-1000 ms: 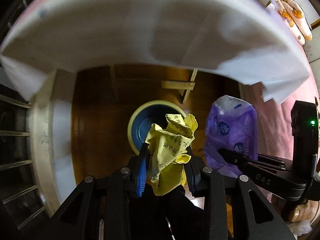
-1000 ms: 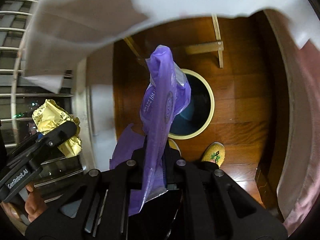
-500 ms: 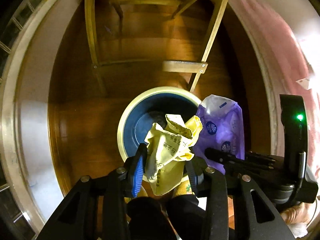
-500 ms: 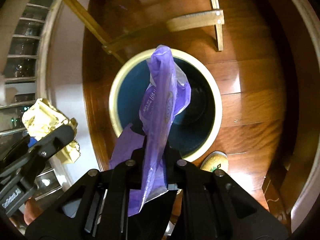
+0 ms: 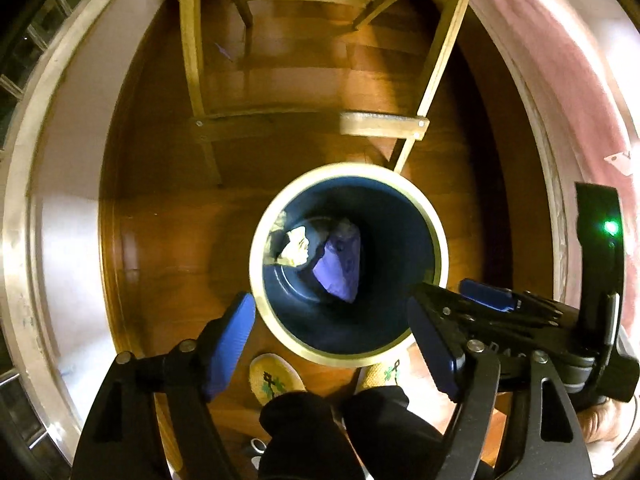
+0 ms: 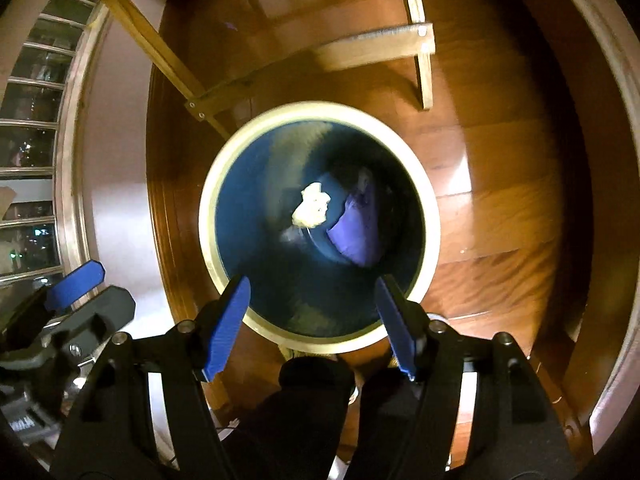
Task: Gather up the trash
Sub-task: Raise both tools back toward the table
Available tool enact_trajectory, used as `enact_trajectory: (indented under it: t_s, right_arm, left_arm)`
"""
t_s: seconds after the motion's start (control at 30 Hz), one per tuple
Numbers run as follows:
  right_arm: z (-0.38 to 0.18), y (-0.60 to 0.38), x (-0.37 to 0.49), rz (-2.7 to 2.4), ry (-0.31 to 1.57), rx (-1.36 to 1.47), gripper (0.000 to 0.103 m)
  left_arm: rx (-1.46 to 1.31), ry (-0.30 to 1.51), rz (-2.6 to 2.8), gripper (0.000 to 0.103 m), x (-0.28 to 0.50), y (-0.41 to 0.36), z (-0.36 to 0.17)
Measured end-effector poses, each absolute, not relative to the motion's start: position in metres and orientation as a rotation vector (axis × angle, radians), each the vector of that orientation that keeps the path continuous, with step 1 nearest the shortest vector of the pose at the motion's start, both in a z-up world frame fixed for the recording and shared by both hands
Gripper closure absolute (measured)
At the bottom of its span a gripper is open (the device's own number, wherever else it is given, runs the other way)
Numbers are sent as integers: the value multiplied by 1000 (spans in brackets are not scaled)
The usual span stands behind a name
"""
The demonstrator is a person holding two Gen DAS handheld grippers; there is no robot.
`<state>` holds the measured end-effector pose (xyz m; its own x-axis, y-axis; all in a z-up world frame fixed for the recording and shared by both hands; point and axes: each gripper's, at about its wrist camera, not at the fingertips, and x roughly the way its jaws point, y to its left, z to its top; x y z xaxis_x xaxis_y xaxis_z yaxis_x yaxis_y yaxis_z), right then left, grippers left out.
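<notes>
A round bin [image 5: 256, 280] with a cream rim and dark blue inside stands on the wooden floor, straight below both grippers. Down inside it lie the crumpled yellow wrapper [image 5: 294, 246] [image 6: 311, 205] and the purple plastic bag [image 5: 340, 268] [image 6: 358, 232]. My left gripper [image 5: 332, 344] hangs over the bin's near rim, its jaws opening, with nothing between the blue pads. My right gripper [image 6: 314, 316] is likewise above the bin [image 6: 208, 216], jaws opening and empty. The right gripper [image 5: 460, 304] also shows at the right of the left wrist view, and the left gripper [image 6: 76, 284] at the lower left of the right wrist view.
Wooden table or chair legs with a crossbar [image 5: 384, 124] [image 6: 376, 50] stand just beyond the bin. A person's two yellow slippers [image 5: 274, 376] rest on the floor beside the bin's near side. A pink cloth [image 5: 560, 60] hangs at the right; a window grille [image 6: 32, 120] is at the left.
Both grippers sank from table height to just above the bin, then opened. The yellow wrapper and the purple bag dropped out of the jaws into the bin.
</notes>
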<state>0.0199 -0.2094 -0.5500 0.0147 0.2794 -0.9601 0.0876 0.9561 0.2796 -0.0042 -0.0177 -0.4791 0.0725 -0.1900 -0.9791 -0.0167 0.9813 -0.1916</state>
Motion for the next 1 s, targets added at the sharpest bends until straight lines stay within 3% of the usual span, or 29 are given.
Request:
enact_trajectory:
  t_s: [0.3,0.7,0.77,1.0]
  right_arm:
    - [-456,-210,12,134,1498,311,40]
    - [-250,-215,-2,128,1386,317,40]
    - [-222,-215,-5,127,1350,313,40]
    - [-123,-206,-14,121,1215,253,40]
  left_arm:
    - [-116,1410,-105,23,-5,-8,-389]
    - [-115,1217,-130,19,-10,15,-170]
    - [-114,1180,-136,15,-10,20,-139]
    - [-129,1073,-161,15,-12,44,-45]
